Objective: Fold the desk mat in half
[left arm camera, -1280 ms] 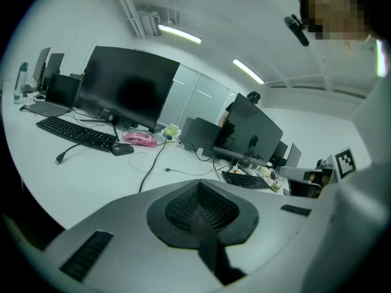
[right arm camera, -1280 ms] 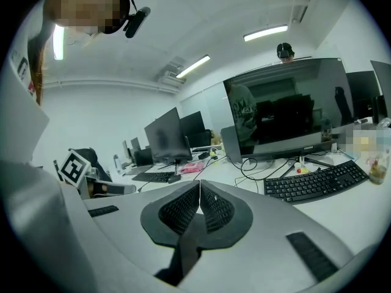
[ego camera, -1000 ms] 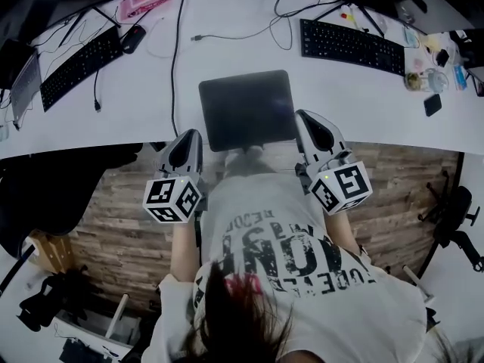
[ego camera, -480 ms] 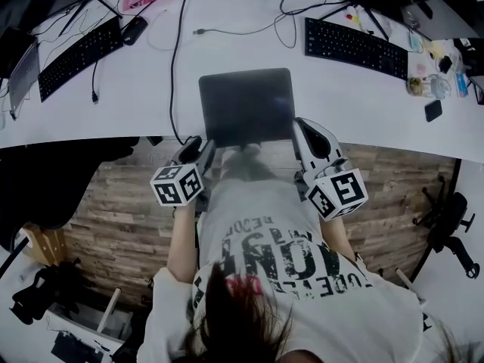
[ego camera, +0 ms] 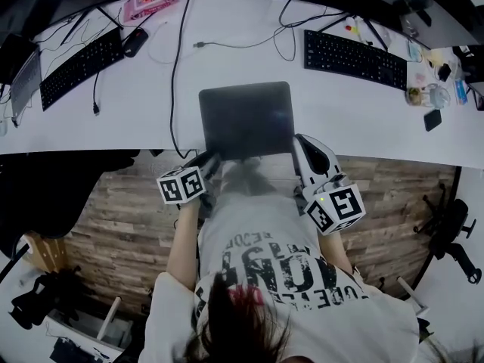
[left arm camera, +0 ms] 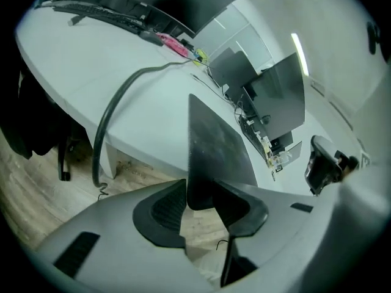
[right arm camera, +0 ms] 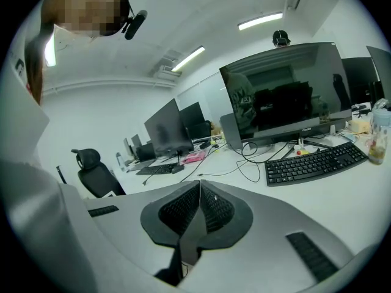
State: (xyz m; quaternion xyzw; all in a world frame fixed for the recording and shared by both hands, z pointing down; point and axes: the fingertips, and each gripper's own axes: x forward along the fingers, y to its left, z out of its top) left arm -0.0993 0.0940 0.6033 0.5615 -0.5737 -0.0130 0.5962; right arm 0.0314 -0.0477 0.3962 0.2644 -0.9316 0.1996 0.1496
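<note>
Fingers (left arm camera: 160, 211) of the left gripper (left arm camera: 200, 185), just sprung apart, stand released around the desk mat's (ego camera: 246, 119) near left corner. The right gripper (right arm camera: 199, 185) is clenched on its near right corner. The mat lies on the white surface (ego camera: 136, 112), its near edge at the rim.

- Bright, even office light from ceiling strip lights (right arm camera: 259, 21); the white tabletop (ego camera: 136, 119) is close to glaring.
- The desk mat (ego camera: 246, 119) is dull with a faint sheen; the floor (ego camera: 113, 218) is dimmer.
- Fisheye bending and dark rounded corners in every view.
- The monitor (right arm camera: 284, 93) mirrors the room; the left gripper view is slightly soft.
</note>
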